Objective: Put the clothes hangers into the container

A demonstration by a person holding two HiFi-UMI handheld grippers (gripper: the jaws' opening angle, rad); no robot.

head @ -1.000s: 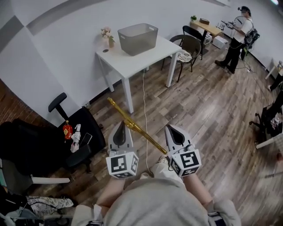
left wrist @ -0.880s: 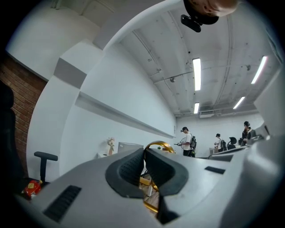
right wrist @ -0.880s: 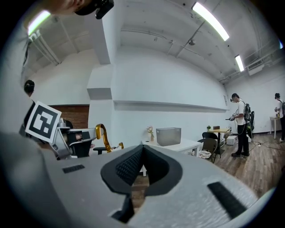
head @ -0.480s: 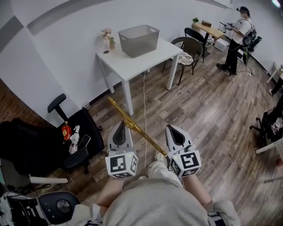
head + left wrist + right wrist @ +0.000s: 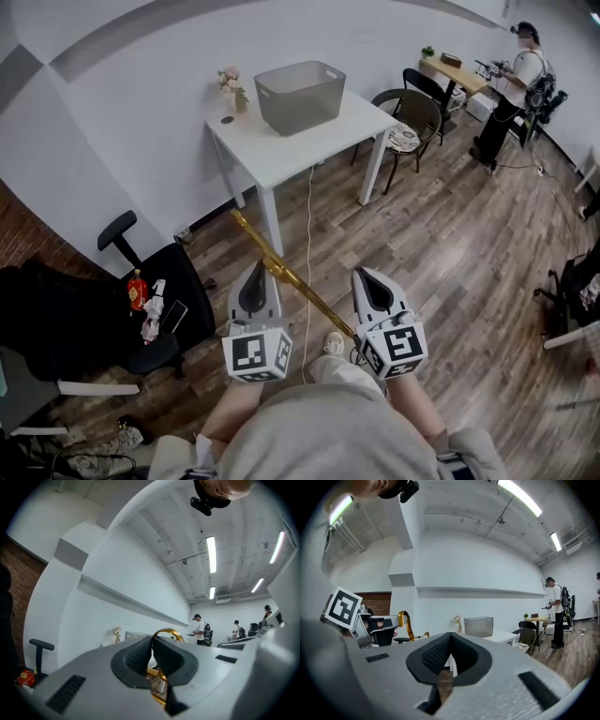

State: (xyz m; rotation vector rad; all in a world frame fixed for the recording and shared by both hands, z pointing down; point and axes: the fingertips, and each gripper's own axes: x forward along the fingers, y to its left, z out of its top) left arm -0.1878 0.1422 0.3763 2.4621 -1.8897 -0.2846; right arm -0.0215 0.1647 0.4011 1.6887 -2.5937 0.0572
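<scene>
Left gripper pinches gold hanger. Right gripper pressed together, empty. Both sit well short of container, straight ahead. Hanger's long axis slants toward container's left.

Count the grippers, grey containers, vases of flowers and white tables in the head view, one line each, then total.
Grippers: 2, left gripper, right gripper
Grey container: 1
Vase of flowers: 1
White table: 1
Total: 5
</scene>
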